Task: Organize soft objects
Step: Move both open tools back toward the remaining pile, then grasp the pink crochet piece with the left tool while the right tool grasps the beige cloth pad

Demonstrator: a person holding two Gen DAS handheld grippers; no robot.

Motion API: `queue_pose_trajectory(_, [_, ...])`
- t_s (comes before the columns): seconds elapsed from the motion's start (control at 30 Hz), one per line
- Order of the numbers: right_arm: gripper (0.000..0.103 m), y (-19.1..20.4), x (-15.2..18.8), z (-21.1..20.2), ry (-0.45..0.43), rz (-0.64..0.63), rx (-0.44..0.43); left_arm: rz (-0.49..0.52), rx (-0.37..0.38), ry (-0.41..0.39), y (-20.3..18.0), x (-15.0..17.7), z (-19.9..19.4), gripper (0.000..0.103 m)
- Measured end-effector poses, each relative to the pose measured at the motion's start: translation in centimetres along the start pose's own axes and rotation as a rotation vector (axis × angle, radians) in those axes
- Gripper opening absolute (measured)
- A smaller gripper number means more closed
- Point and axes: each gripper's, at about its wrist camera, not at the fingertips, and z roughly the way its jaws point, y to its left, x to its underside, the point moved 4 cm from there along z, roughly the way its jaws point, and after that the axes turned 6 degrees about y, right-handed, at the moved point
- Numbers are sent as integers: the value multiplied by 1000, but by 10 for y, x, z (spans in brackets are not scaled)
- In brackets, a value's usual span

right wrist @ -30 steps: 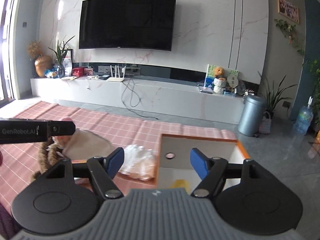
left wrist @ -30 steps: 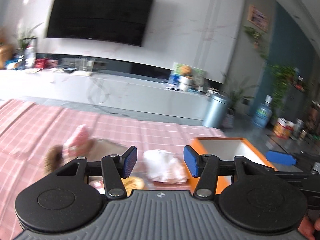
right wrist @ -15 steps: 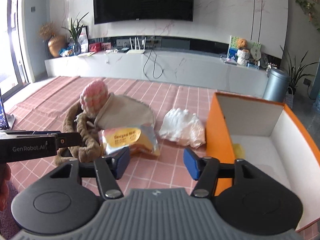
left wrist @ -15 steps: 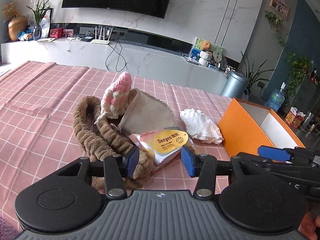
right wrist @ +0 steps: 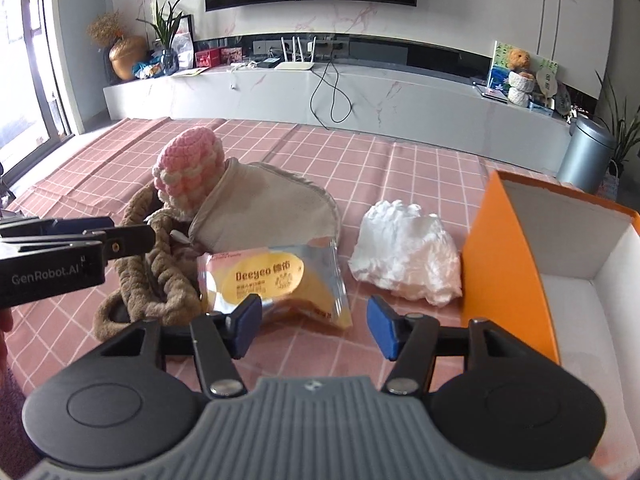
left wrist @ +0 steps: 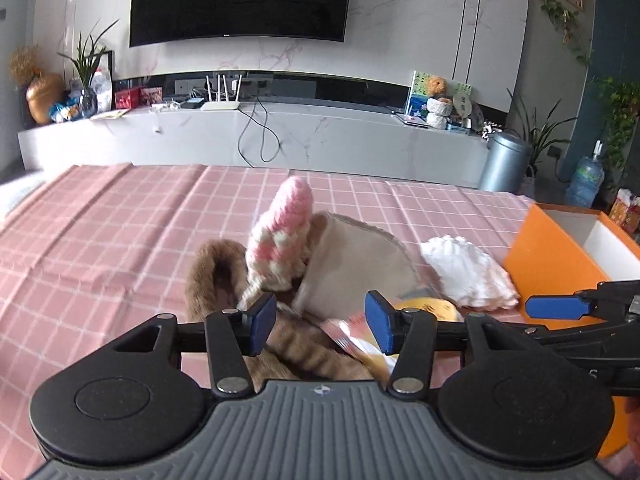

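- Pink checked cloth (right wrist: 360, 168) filled mid-frame; we'd dropped both grippers closer to the soft pile.
- Left gripper (left wrist: 320, 322) reopened slightly, right gripper (right wrist: 314, 326) half-open after closing; both empty.
- Yellow packet (right wrist: 276, 280) lay lower centre, orange box (right wrist: 504, 264) right — nothing sorted yet.

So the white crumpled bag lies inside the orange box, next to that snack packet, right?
Not inside. The right wrist view shows the white bag lying on the pink cloth, just outside the orange box. It is next to the snack packet.
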Motion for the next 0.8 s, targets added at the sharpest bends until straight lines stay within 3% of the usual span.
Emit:
queue_pose_trajectory(0.1, [58,1,-22,19,1,16,-15,14,-19,-5,7,-14,16,59])
queue_pose_trajectory(0.23, [67,6,-50,45,20,25,-41,40,-56,-17,13,-30,37,63])
queue_pose_trajectory(0.43, [71,19,-72,74,41,-1,-80,76,-77,-21,18,-43,64,62])
queue_pose_trajectory(0.53, [71,21,-76,87,56,-6,-100,58,-37,-3,26,-46,74,62])
queue_pose_trajectory(0.63, [71,20,-79,95,59,-11,-84,73,-13,16,26,-45,80,48])
queue_pose_trajectory(0.67, [71,20,-80,97,61,-7,-89,80,-13,14,25,-44,81,37])
queue_pose_trajectory(0.8, [72,25,-79,103,72,-32,-115,42,-40,-25,28,-43,71,31])
